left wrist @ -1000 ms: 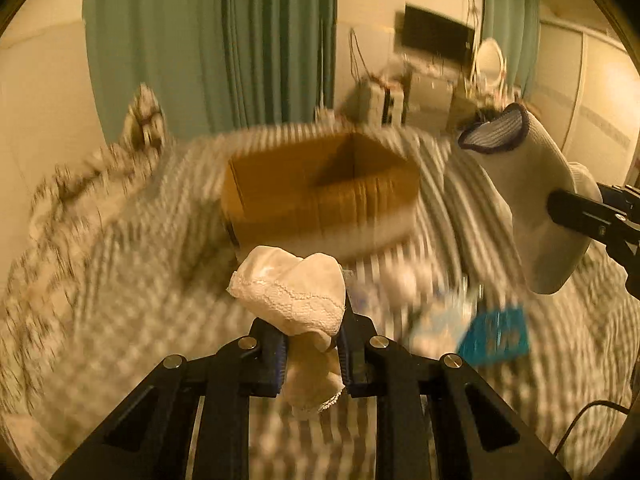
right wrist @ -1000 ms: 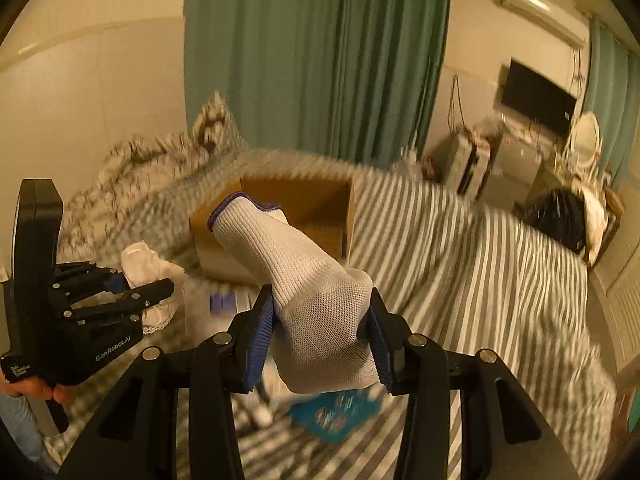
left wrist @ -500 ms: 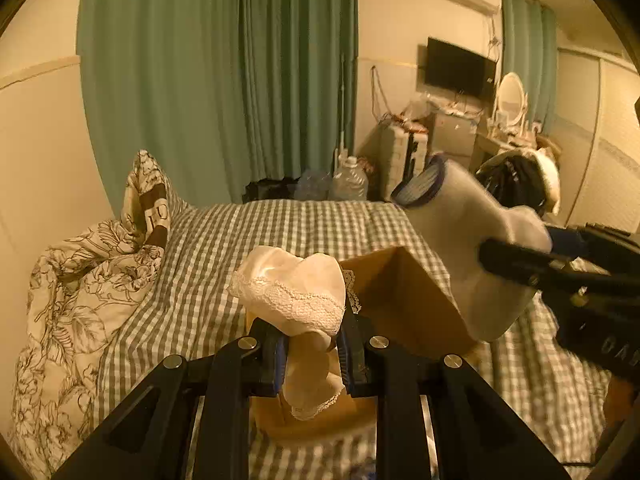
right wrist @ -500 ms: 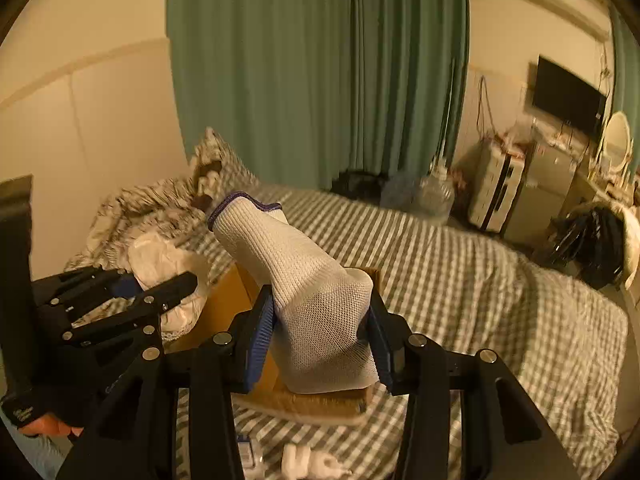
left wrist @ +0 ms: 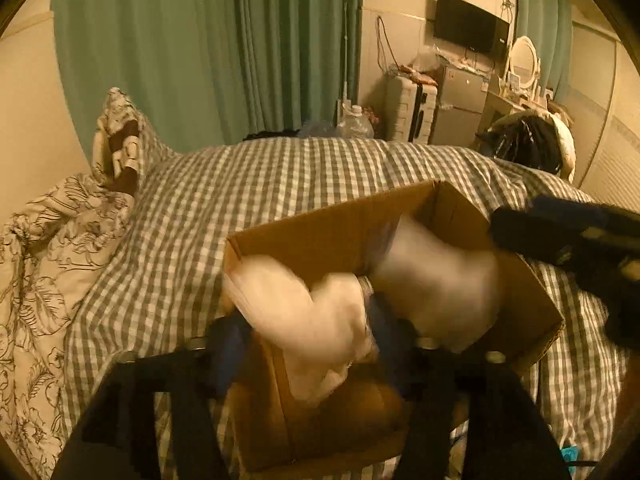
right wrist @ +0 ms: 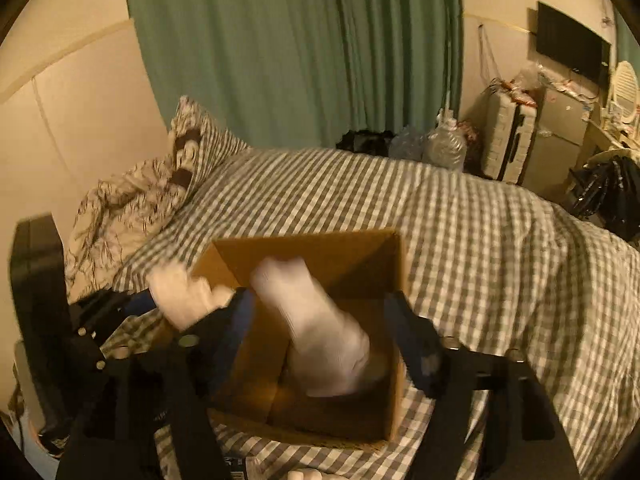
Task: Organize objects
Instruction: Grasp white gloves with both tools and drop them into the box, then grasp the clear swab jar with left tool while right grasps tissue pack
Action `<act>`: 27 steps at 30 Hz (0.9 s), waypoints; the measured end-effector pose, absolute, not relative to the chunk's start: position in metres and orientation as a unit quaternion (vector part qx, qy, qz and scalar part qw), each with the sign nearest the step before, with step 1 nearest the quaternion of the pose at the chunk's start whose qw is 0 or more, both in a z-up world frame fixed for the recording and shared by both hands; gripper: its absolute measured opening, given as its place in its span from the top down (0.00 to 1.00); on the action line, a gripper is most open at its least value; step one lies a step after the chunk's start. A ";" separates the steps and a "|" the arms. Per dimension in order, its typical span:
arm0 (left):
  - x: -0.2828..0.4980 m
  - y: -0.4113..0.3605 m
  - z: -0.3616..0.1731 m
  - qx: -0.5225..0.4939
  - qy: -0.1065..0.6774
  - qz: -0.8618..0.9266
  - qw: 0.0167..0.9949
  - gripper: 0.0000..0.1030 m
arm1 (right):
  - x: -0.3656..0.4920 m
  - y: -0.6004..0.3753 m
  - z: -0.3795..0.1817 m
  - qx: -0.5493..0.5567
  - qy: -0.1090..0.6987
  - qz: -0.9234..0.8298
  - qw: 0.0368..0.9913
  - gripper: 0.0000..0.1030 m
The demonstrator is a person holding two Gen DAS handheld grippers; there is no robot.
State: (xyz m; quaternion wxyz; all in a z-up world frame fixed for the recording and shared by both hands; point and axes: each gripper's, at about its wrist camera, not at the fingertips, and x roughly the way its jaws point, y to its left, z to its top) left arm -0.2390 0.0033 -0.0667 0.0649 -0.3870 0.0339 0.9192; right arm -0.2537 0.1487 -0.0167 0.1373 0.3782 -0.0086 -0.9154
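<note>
An open cardboard box [left wrist: 332, 232] sits on the checked bed; it also shows in the right wrist view [right wrist: 352, 248]. My left gripper [left wrist: 312, 344] is over the box with its jaws spread wide; the cream lace cloth [left wrist: 304, 312] is blurred between them, dropping into the box. My right gripper [right wrist: 324, 328] is over the box with its jaws wide apart; the white glove [right wrist: 320, 328] falls free between them into the box. The glove also shows in the left wrist view [left wrist: 440, 280], and the lace cloth in the right wrist view [right wrist: 180, 292].
The checked bedspread [left wrist: 240, 184] surrounds the box. A floral duvet and pillow [left wrist: 60, 240] lie at the left. Green curtains [right wrist: 300, 48], a suitcase and a fridge [left wrist: 460, 108] stand behind the bed. Small items lie by the box's near side [right wrist: 240, 464].
Both grippers came down over the box and opened. The lace cloth and the glove, both clamped before, are now loose and dropping into the box.
</note>
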 end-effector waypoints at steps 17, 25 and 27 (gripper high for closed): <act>-0.132 -0.007 0.016 -0.304 0.035 0.950 0.055 0.00 | -0.098 0.191 0.098 0.277 0.060 -0.955 0.085 0.01; -0.089 0.004 -0.024 -0.330 0.035 0.942 0.054 0.00 | -0.053 0.214 0.062 0.301 0.062 -0.950 0.059 0.00; -0.085 0.005 -0.039 -0.346 0.028 0.936 0.057 0.00 | -0.048 0.214 0.035 0.321 0.071 -0.943 0.055 0.00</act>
